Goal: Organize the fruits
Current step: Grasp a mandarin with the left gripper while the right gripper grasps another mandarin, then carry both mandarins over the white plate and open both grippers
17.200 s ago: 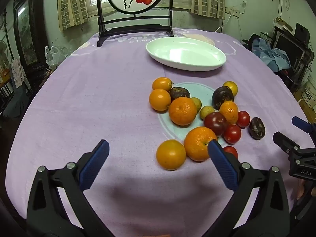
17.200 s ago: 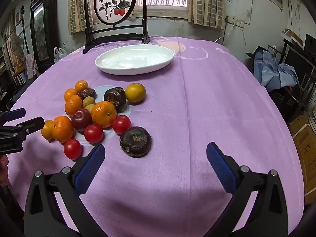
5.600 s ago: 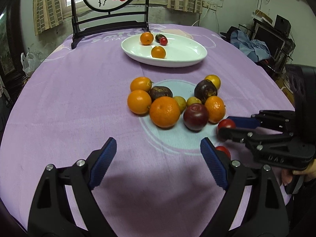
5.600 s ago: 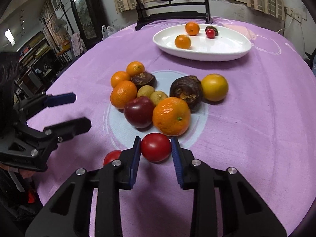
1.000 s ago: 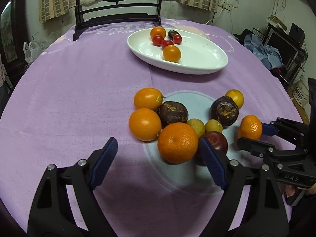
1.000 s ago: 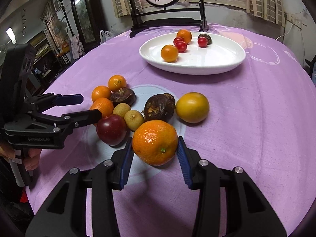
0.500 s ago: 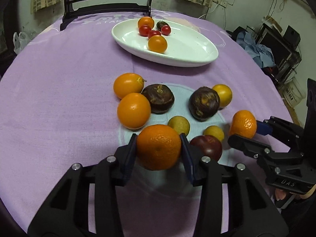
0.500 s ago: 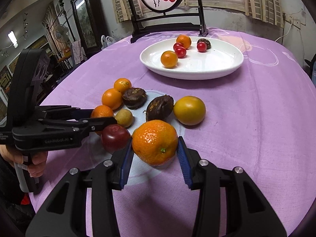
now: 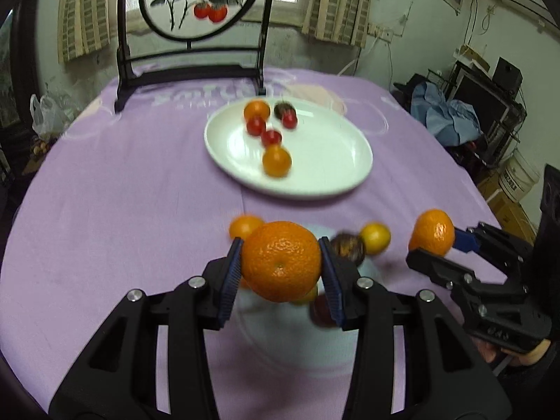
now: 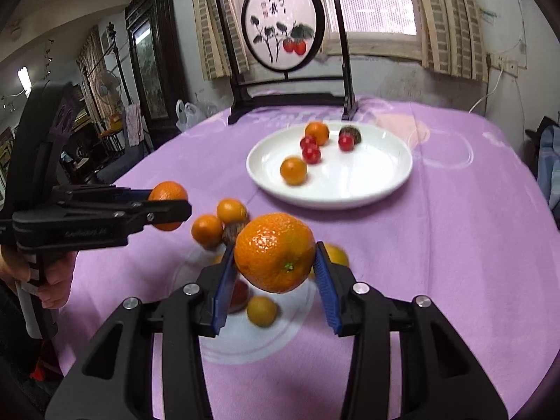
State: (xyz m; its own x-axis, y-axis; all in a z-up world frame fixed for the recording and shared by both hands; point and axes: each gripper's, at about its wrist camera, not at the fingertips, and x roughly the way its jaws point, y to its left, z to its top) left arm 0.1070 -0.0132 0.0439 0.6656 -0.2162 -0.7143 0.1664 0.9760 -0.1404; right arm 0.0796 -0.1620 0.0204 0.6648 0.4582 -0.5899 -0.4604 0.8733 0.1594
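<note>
My left gripper (image 9: 281,267) is shut on a large orange (image 9: 281,260) and holds it above the tablecloth. My right gripper (image 10: 274,267) is likewise shut on another large orange (image 10: 274,252), raised off the table. Each gripper shows in the other's view: the right gripper (image 9: 437,245) at the right with its orange (image 9: 433,231), the left gripper (image 10: 168,206) at the left with its orange (image 10: 168,192). The white plate (image 9: 336,161) lies beyond, holding two small oranges, three cherry tomatoes and a dark fruit. Loose fruits (image 10: 218,222) remain below the grippers, partly hidden.
A purple cloth (image 9: 105,203) covers the round table. A black stand with a round painted screen (image 9: 196,3) stands at the far edge behind the plate. A hand (image 10: 52,280) grips the left tool's handle. Furniture and clutter line the room's right side.
The left gripper closed on the large orange and lifted it off the table. The right gripper, holding its orange throughout, also rose. Both views now tilt up toward the plate.
</note>
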